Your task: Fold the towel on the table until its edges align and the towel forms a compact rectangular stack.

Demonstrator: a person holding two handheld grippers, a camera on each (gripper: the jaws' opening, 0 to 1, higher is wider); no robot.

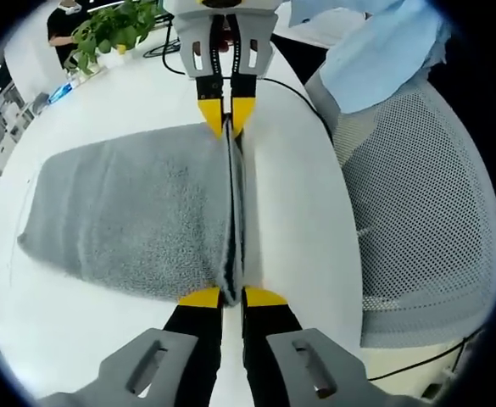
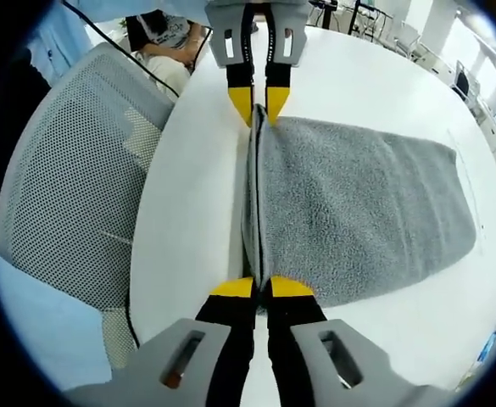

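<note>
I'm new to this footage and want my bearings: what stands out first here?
A grey towel lies spread on the round white table, one edge pinched up into a ridge. The left tool and the right tool each clamp one end of that ridge, facing each other along it. Beside the table stands a grey mesh chair.

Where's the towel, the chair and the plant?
towel point(image 1: 137, 212), left gripper view, middle of its top.
chair point(image 1: 426, 220), left gripper view, mesh back.
plant point(image 1: 112, 27), left gripper view, leaves.
</note>
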